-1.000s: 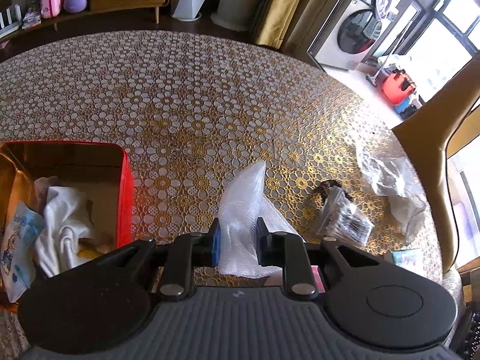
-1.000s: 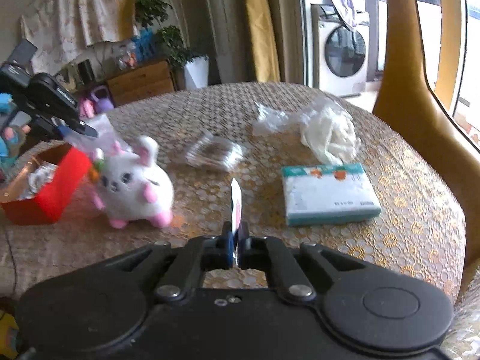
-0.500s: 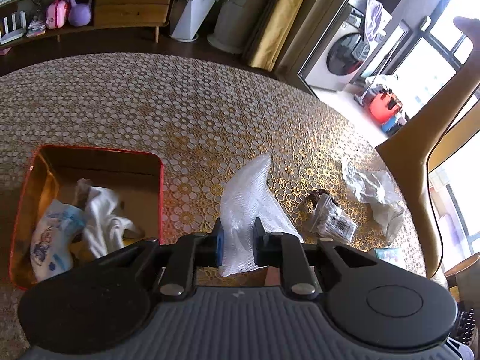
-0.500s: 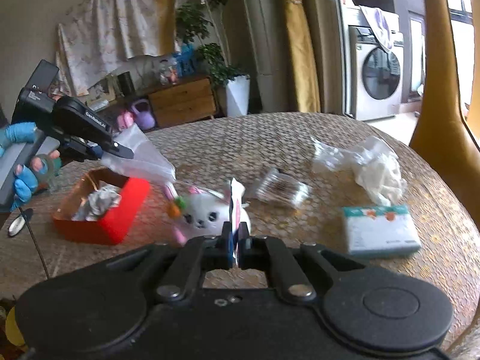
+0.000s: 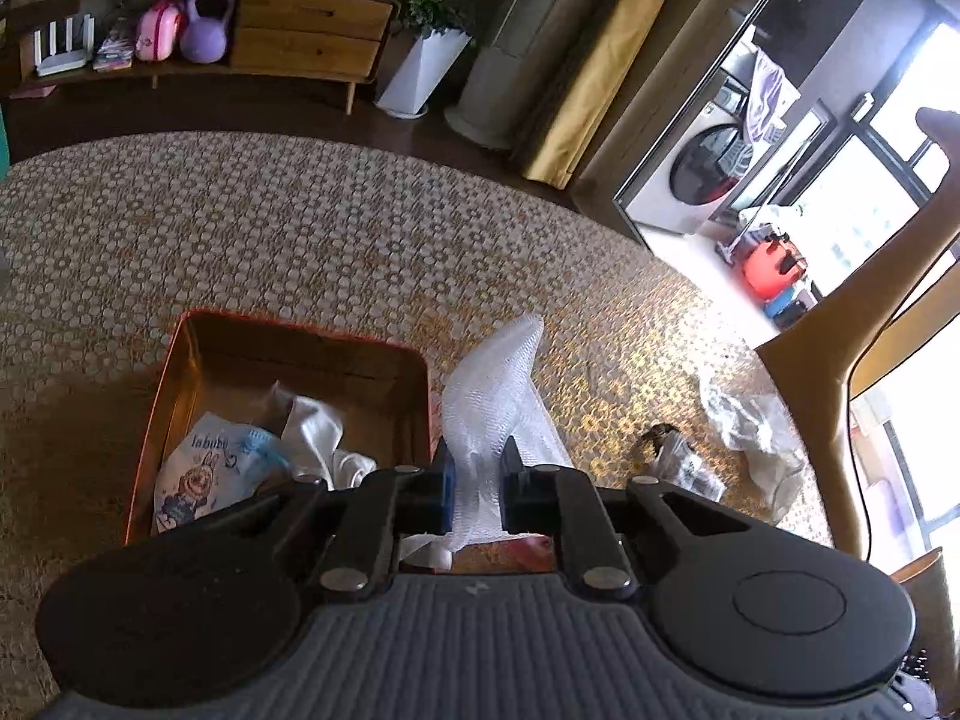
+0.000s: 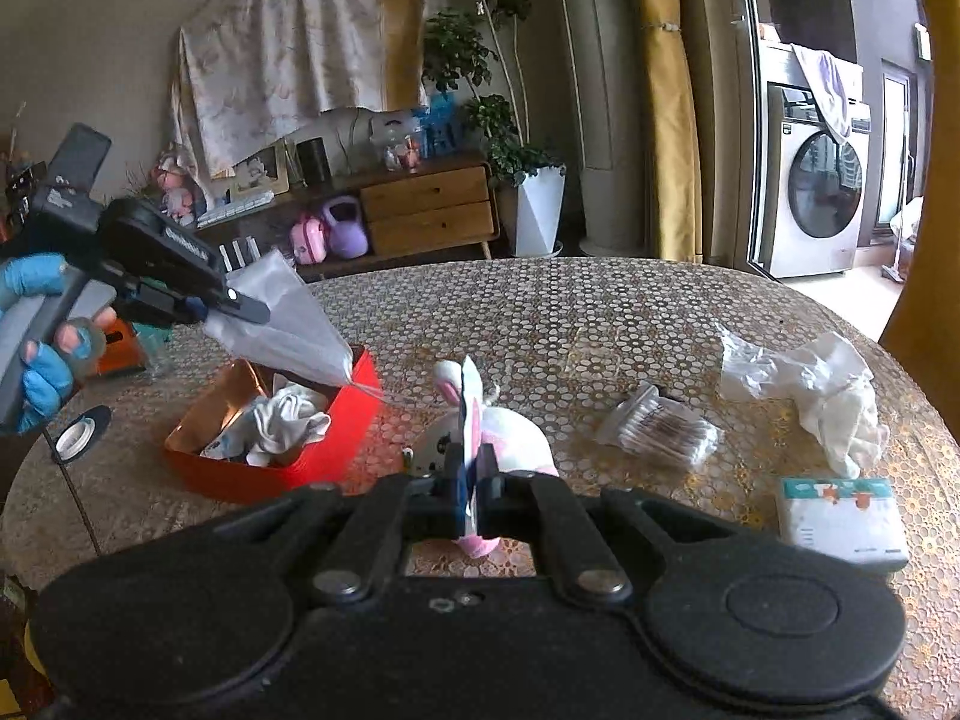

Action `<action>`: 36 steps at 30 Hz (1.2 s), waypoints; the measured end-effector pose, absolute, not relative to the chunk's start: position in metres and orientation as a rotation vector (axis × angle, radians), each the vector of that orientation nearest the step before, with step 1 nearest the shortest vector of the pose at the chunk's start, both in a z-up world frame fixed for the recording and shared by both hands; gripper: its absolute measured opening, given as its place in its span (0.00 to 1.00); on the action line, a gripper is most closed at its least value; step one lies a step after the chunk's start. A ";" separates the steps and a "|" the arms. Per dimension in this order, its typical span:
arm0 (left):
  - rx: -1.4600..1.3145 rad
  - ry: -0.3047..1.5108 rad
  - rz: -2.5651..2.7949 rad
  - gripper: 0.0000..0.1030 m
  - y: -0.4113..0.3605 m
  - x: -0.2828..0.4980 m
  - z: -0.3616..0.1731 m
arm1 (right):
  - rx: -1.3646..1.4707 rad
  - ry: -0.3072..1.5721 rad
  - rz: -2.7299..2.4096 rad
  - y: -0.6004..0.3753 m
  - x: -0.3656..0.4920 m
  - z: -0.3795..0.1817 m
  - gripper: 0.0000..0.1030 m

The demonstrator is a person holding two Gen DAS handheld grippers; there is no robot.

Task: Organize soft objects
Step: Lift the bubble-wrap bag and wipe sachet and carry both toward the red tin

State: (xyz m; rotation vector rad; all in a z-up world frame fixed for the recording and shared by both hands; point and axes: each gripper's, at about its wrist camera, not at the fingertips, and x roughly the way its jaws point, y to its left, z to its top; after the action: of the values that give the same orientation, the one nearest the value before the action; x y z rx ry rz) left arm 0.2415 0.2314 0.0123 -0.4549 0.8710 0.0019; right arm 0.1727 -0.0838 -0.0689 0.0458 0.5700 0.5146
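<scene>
My left gripper (image 5: 477, 462) holds a piece of white bubble wrap (image 5: 498, 372), and its jaws are closing tight on it. The wrap hangs just right of the red box's (image 5: 300, 324) rim. In the right wrist view, the left gripper (image 6: 240, 306) carries the wrap (image 6: 282, 324) above the red box (image 6: 336, 456). A white cloth (image 5: 312, 438) and a printed packet (image 5: 204, 468) lie in the box. My right gripper (image 6: 474, 468) is shut on a thin white and pink packet (image 6: 469, 396), seen edge-on. A white plush rabbit (image 6: 516, 438) sits on the table behind it.
On the round lace-covered table (image 6: 600, 312) lie a bag of cotton swabs (image 6: 660, 426), a crumpled white plastic bag (image 6: 822, 390) and a tissue pack (image 6: 840, 516). A yellow chair back (image 5: 840, 360) stands at the table's right edge. A roll of tape (image 6: 75, 435) lies left.
Both grippers have risen. The left one has carried the bubble wrap towards the red box and squeezed it tighter. The right one has lifted its thin packet, and the rabbit now sits behind its fingers.
</scene>
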 end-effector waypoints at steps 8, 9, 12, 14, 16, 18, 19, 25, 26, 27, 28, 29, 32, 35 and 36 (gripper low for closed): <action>-0.491 0.791 -0.112 0.11 0.206 0.249 0.056 | 0.046 0.575 0.508 -0.082 0.173 -0.067 0.03; -0.490 0.781 -0.123 0.11 0.202 0.250 0.062 | 0.048 0.575 0.508 -0.083 0.174 -0.066 0.03; -0.511 0.753 -0.157 0.11 0.195 0.253 0.078 | 0.043 0.568 0.515 -0.081 0.174 -0.061 0.03; -0.524 0.735 -0.176 0.11 0.191 0.255 0.086 | 0.038 0.558 0.519 -0.079 0.175 -0.058 0.03; -0.493 0.721 -0.173 0.11 0.183 0.258 0.092 | 0.040 0.550 0.520 -0.078 0.177 -0.055 0.03; -0.492 0.719 -0.178 0.11 0.181 0.261 0.095 | 0.048 0.548 0.518 -0.079 0.180 -0.055 0.03; -0.494 0.717 -0.177 0.11 0.182 0.261 0.096 | 0.054 0.551 0.520 -0.079 0.181 -0.055 0.03; -0.520 0.686 -0.121 0.11 0.211 0.254 0.100 | 0.025 0.537 0.585 -0.063 0.182 -0.045 0.03; -0.518 0.678 -0.109 0.11 0.218 0.253 0.101 | 0.020 0.537 0.593 -0.060 0.184 -0.044 0.03; -0.516 0.672 -0.095 0.11 0.225 0.250 0.103 | 0.015 0.538 0.605 -0.055 0.185 -0.043 0.03; -0.515 0.669 -0.083 0.11 0.230 0.249 0.104 | 0.010 0.539 0.615 -0.050 0.187 -0.043 0.03; -0.514 0.666 -0.069 0.11 0.237 0.247 0.105 | 0.003 0.541 0.623 -0.044 0.190 -0.042 0.03; -0.507 0.662 -0.029 0.11 0.256 0.242 0.102 | -0.008 0.550 0.652 -0.026 0.196 -0.042 0.03; -0.499 0.681 0.012 0.11 0.272 0.239 0.091 | -0.018 0.566 0.683 -0.005 0.203 -0.043 0.03; -0.493 0.688 0.025 0.11 0.277 0.239 0.086 | -0.022 0.573 0.694 0.002 0.206 -0.043 0.03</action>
State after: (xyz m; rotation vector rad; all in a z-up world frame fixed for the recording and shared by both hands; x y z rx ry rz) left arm 0.2393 0.2773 0.0862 -0.4931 0.6876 0.0252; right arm 0.2056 0.0024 -0.0434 -0.0220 0.5732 0.6943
